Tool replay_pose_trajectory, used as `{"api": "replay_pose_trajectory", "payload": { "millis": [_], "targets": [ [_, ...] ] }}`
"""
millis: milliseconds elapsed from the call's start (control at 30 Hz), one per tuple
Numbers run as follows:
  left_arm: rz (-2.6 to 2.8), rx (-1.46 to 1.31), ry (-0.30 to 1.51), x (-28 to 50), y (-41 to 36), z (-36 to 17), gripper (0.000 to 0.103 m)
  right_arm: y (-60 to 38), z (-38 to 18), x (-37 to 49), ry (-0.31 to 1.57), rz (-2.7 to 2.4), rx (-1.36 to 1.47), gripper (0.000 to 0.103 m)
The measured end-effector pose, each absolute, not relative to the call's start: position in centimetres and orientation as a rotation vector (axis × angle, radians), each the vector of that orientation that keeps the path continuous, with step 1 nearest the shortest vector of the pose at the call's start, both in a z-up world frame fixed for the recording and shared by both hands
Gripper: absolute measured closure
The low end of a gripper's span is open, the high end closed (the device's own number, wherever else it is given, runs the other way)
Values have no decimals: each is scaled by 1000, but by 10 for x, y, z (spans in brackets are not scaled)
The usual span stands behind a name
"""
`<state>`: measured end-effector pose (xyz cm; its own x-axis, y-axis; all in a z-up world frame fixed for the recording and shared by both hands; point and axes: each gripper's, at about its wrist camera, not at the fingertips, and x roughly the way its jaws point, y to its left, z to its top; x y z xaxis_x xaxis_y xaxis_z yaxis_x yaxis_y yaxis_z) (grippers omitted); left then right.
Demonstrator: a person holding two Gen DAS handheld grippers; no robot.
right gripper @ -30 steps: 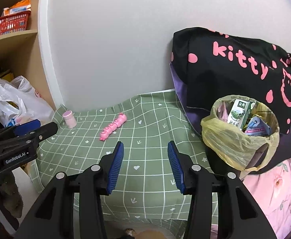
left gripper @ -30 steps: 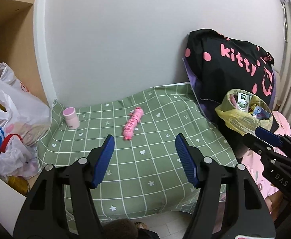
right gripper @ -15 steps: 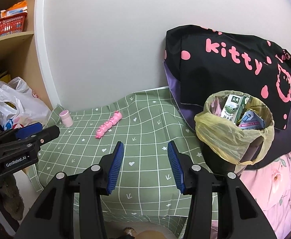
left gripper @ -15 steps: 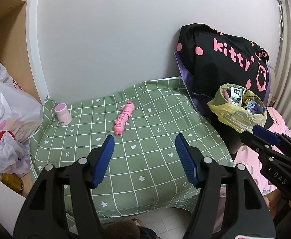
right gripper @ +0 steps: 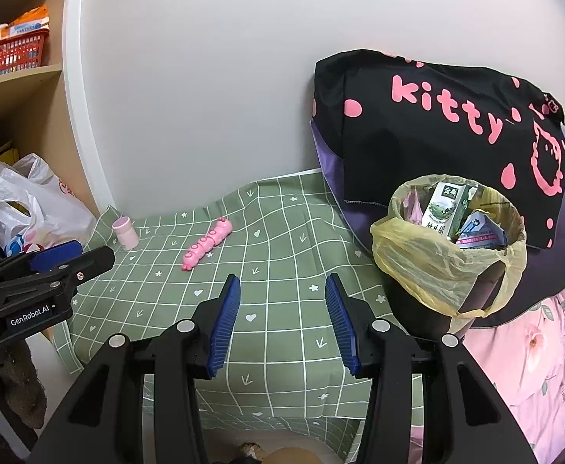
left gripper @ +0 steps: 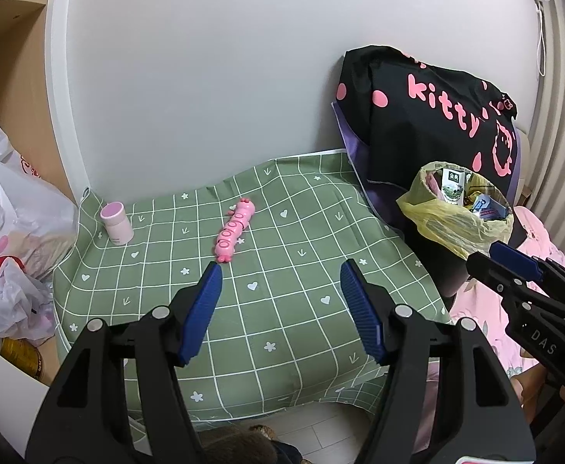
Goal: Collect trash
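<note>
A bin lined with a yellow bag stands right of the green checked table; it holds a milk carton and other packets. On the cloth lie a pink caterpillar toy and a small pink-lidded bottle. My left gripper is open and empty above the table's front part. My right gripper is open and empty, left of the bin. Each gripper shows in the other's view: the right one, the left one.
A black "kitty" bag leans on the wall behind the bin. White plastic bags sit left of the table by wooden shelves with a red basket. Pink floral bedding lies at the right.
Both grippers have pulled back and drifted slightly; the table and bin look a little farther and lower. Both stay open and empty. Nothing on the table has moved.
</note>
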<state>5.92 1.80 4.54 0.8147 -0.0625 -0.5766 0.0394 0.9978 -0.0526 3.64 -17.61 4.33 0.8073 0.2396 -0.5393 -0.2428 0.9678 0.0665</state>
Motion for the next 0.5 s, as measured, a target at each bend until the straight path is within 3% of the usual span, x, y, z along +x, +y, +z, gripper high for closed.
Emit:
{"api": "replay_pose_trajectory", "payload": {
  "millis": [500],
  "targets": [
    [-77, -37, 617, 61, 17, 45, 43, -179, 46, 36, 568, 241, 0, 60]
  ]
}}
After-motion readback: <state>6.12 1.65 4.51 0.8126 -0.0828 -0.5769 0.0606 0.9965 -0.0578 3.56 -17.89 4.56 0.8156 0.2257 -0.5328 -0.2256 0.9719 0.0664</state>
